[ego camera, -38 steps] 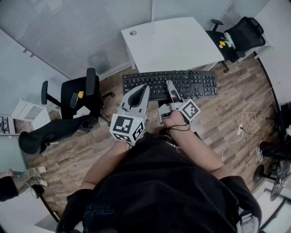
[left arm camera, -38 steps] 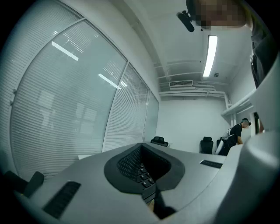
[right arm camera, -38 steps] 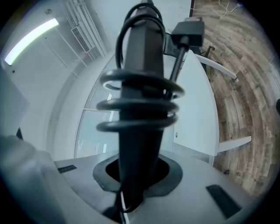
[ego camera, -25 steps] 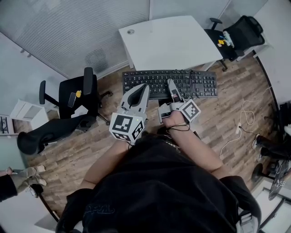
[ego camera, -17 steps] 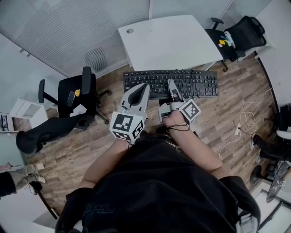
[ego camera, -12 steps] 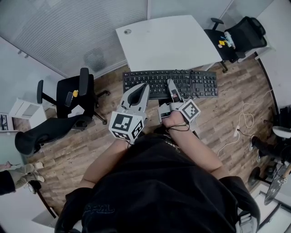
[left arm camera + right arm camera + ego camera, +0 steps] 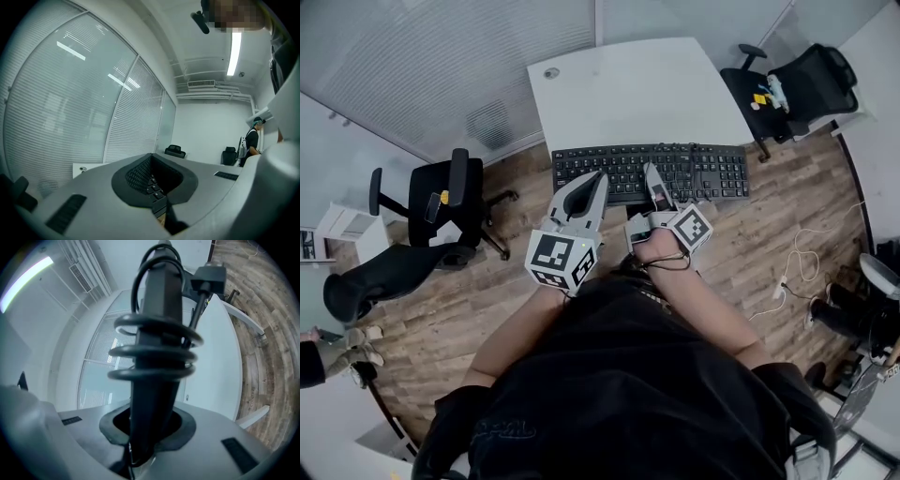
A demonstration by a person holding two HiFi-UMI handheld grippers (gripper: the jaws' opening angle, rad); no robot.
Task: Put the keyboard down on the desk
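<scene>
A black keyboard (image 7: 712, 172) hangs level in the air over the wooden floor, its far edge at the near edge of the white desk (image 7: 628, 89). My left gripper (image 7: 598, 184) is shut on its near edge at the left; the left gripper view shows keys (image 7: 154, 187) between the jaws. My right gripper (image 7: 654, 186) is shut on the near edge at the middle. In the right gripper view the keyboard (image 7: 152, 380) stands edge-on between the jaws, with its cable (image 7: 157, 350) coiled round it.
Two black office chairs (image 7: 441, 202) (image 7: 380, 281) stand on the floor at the left, another (image 7: 806, 75) beside the desk at the top right. A white cable (image 7: 797, 272) lies on the floor at the right. A person (image 7: 253, 140) stands far off.
Both grippers and the keyboard have travelled together toward the desk; the desk and chairs have slid left in the head view. Both grips are unchanged.
</scene>
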